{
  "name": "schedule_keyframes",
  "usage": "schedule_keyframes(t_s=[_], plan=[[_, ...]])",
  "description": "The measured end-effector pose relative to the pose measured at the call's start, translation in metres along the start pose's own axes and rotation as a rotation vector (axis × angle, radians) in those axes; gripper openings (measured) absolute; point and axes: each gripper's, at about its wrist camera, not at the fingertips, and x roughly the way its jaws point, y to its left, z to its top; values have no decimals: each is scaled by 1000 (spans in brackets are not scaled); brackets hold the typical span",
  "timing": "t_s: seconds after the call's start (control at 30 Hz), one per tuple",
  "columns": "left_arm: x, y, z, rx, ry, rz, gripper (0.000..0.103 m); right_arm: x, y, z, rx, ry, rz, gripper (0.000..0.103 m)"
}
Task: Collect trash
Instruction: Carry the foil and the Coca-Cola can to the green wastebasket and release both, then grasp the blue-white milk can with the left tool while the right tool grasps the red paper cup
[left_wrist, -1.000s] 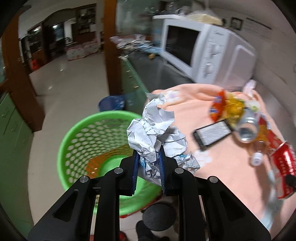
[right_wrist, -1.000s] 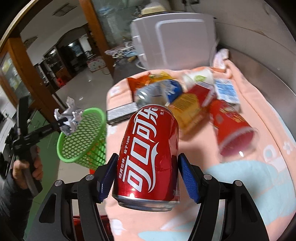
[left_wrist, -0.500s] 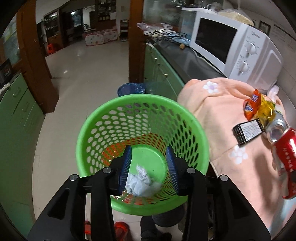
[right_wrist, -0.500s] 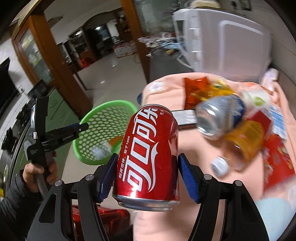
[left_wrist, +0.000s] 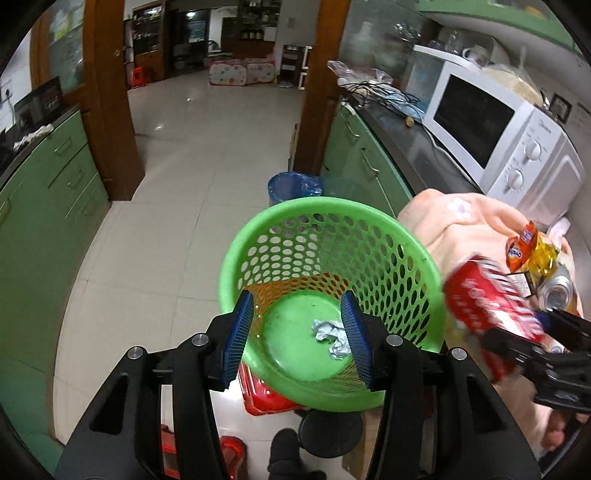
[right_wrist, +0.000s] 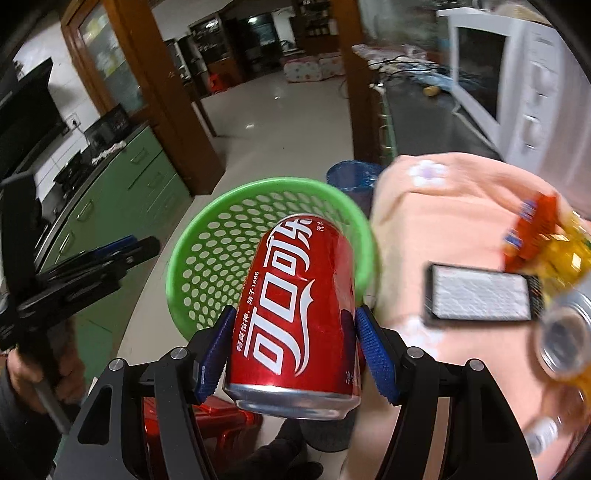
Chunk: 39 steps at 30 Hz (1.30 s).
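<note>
A green perforated basket (left_wrist: 332, 225) (right_wrist: 207, 236) stands on the floor beside the counter. A crumpled ball of paper (left_wrist: 330, 334) lies on its bottom. My left gripper (left_wrist: 295, 339) hangs above the basket, its jaws opening with nothing between them. My right gripper (right_wrist: 295, 349) is shut on a red cola can (right_wrist: 295, 314) (left_wrist: 484, 310), held upright near the basket's rim. On the peach cloth (left_wrist: 476, 218) (right_wrist: 443, 206) lie more trash: an orange and yellow wrapper (left_wrist: 532, 247), a black and white packet (right_wrist: 480, 293) and a silver can (right_wrist: 569, 332).
A white microwave (left_wrist: 506, 136) stands on the dark counter behind the cloth. A blue-lined bin (left_wrist: 291, 186) sits on the tiled floor past the basket. Red plastic stools (left_wrist: 266, 395) are under the basket. Green cabinets (left_wrist: 48, 192) line the left side.
The left gripper let the crumpled paper go and it dropped into the basket; its jaws spread wider. The right gripper carried the cola can leftwards from the cloth to the basket.
</note>
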Motion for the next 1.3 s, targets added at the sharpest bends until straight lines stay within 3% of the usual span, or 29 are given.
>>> schedule_keyframes(t_s=[0.27,0.5,0.93,1.3], plan=[[1,16,-6,-32,12,16,49,56,13,28,-29,51,-30,61],[1,25,-10,-59,26,17,49,54,15,31,-50,31,-48,62],[-14,-18,-7,13,-3,-42,52,-22,-19,-11,19,-21,-97,66],[-25,-76,-7,116,-5,-131,58,-111,-76,-54,128,-112,-230,76]])
